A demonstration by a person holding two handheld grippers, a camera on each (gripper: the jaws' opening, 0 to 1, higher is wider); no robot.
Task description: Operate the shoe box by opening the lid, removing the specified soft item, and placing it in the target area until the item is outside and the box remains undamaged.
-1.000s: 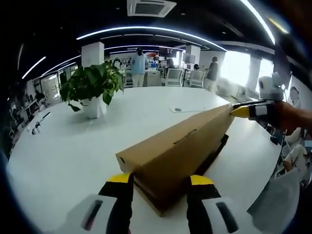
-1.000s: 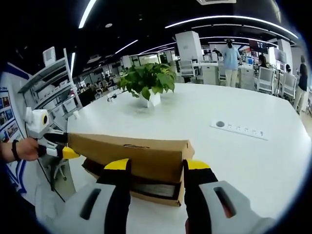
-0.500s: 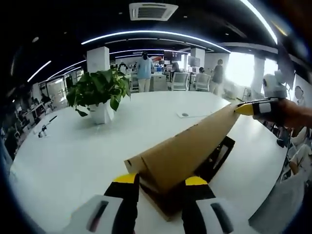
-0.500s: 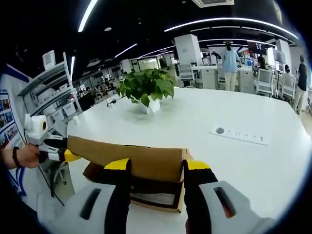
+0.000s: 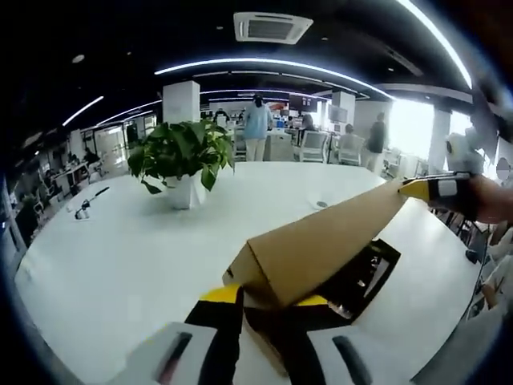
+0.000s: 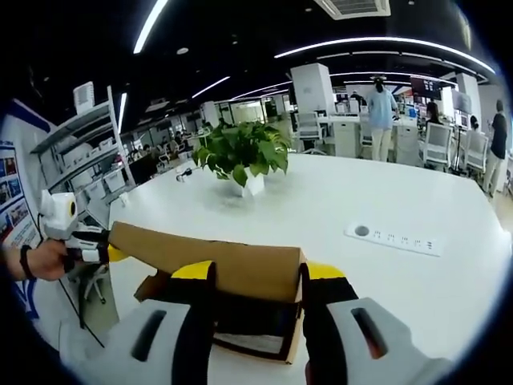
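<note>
We see our right gripper (image 6: 250, 277) pinching the raised cardboard lid (image 6: 208, 261) over the shoe box (image 6: 240, 333) near the desk (image 6: 337, 200) edge.

lid (image 5: 321, 249): we see it raised higher than a second ago, tilted steeper off the box (image 6: 240, 337) | gap: wider, more of the dark inside shows | left gripper (image 5: 268, 298): its end lifted with the lid | right gripper (image 6: 250, 273): likewise higher

The shoe box (image 6: 240, 321) sat on the surface (image 6: 385, 273), its lid (image 6: 216, 265) raised over it; a potted plant (image 6: 240, 156) stood behind, a power strip (image 6: 393, 238) to the right.
</note>
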